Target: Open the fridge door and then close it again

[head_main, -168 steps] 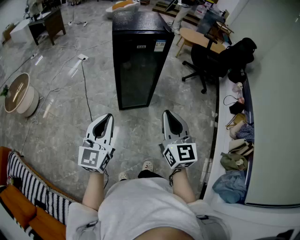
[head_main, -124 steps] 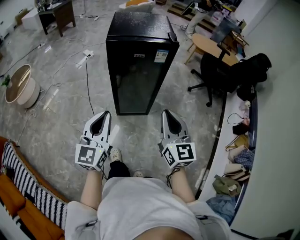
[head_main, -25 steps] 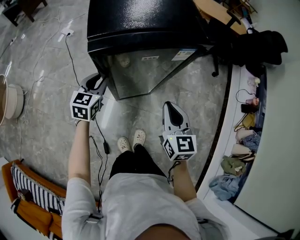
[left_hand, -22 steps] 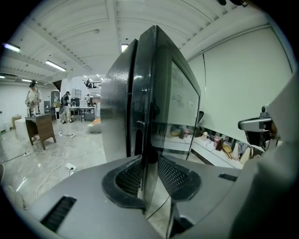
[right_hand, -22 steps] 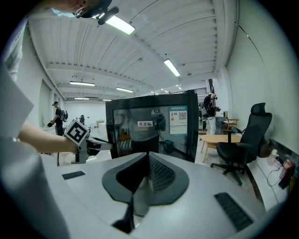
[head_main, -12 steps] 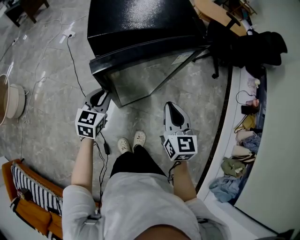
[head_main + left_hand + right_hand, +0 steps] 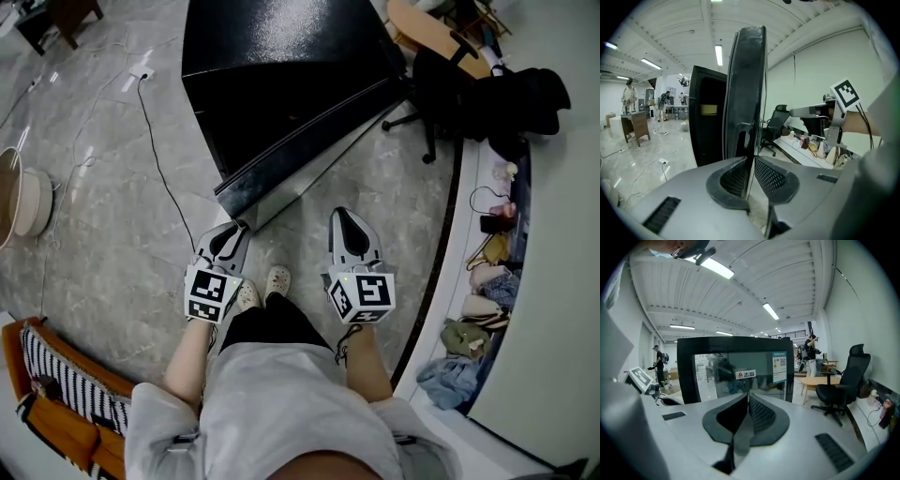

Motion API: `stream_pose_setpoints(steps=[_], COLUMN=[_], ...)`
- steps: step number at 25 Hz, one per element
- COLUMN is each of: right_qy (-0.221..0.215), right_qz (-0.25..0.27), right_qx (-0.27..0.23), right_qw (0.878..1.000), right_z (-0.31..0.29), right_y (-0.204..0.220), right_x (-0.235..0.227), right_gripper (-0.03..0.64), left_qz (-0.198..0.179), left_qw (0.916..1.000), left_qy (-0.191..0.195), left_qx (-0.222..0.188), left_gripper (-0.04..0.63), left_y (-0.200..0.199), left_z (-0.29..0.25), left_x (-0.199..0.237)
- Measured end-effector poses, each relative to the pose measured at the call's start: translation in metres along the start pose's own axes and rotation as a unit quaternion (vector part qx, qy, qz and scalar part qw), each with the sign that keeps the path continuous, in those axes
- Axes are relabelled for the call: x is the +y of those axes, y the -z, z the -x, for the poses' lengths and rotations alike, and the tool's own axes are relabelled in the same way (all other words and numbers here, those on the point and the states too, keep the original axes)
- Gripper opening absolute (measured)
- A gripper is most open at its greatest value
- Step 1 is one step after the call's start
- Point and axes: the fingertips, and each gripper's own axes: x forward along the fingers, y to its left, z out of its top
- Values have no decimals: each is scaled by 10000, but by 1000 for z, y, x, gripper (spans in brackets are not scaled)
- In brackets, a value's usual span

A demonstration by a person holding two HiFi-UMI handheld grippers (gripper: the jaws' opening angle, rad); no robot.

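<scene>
The black fridge (image 7: 281, 47) stands in front of me with its glass door (image 7: 309, 131) swung far open towards me. My left gripper (image 7: 232, 234) is at the door's free edge. In the left gripper view that edge (image 7: 747, 93) runs upright between the pads, and the jaws are closing on it. The dark fridge body (image 7: 705, 126) shows behind it. My right gripper (image 7: 349, 225) hangs apart from the door, to its right, with its jaws shut and nothing in them. The right gripper view faces the door's glass (image 7: 736, 376) over the gripper (image 7: 747, 401).
A black office chair (image 7: 450, 84) and a round wooden table (image 7: 422, 23) stand right of the fridge. A power cable (image 7: 159, 141) trails over the floor on the left. A ledge with bags and clothes (image 7: 478, 309) runs along the right wall. My feet (image 7: 277, 279) are just below the door.
The door has swung much wider open. My left gripper has come back towards me and to the right with the door's edge. The right gripper has stayed in place.
</scene>
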Motion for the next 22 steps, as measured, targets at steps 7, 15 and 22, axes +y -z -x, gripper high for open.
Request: stream_pose_setpoints(steps=[7, 15, 22], right_qy=[11, 18, 3], right_qz=[5, 11, 33], right_qx=[-47, -80, -100], right_qw=[10000, 10000, 9999], right_z=[6, 7, 4], right_y=[-3, -8, -10], right_x=[-2, -3, -2], right_gripper=[25, 25, 25], left_qz=[89, 154, 251], left_qw=[9998, 9996, 9991], left_qy=[-150, -247, -352], left_qx=[57, 36, 11], left_gripper=[61, 61, 61], left_y=[3, 2, -2], left_z=[2, 0, -4], left_x=[-17, -6, 16])
